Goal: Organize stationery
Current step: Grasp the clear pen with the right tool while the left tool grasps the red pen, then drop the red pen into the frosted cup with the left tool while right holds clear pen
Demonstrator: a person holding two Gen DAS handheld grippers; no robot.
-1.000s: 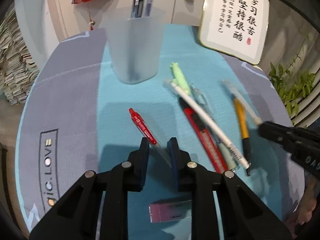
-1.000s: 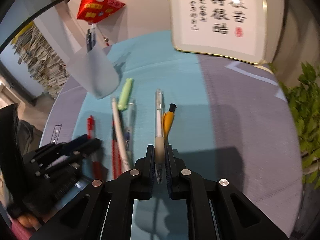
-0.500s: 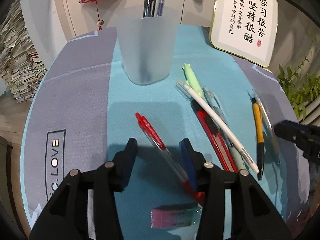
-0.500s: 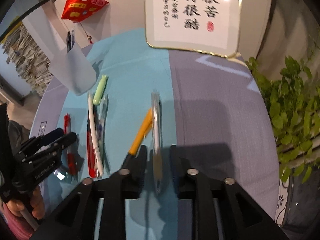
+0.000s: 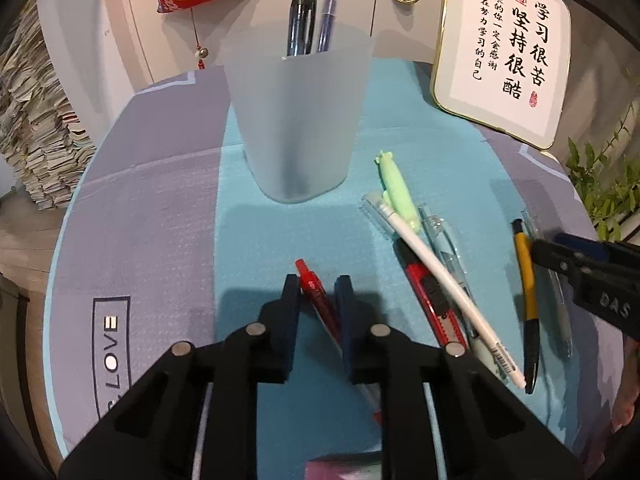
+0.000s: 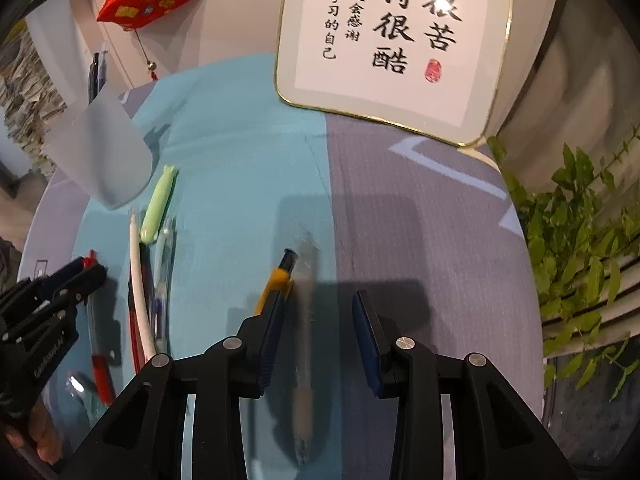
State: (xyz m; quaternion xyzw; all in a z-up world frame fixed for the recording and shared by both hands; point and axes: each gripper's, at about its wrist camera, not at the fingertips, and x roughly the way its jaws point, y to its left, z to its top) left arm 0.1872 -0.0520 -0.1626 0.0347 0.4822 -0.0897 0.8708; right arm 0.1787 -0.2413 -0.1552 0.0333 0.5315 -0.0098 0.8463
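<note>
Left gripper (image 5: 318, 286): jaws closing on red pen (image 5: 316, 292), which lies slantwise between the pads, apparently touching both. Frosted pen cup (image 5: 296, 120) straight ahead, upright, pens inside. Right gripper (image 6: 320, 304): jaws apart and opening; clear gel pen (image 6: 306, 320) lies loose on the mat (image 6: 240, 160) between them, touching neither pad. Yellow pen (image 6: 276, 280) just beside its left finger.

Left gripper (image 5: 318, 288) angled down, jaws closing; right gripper (image 6: 318, 304) angled down, jaws opening
</note>
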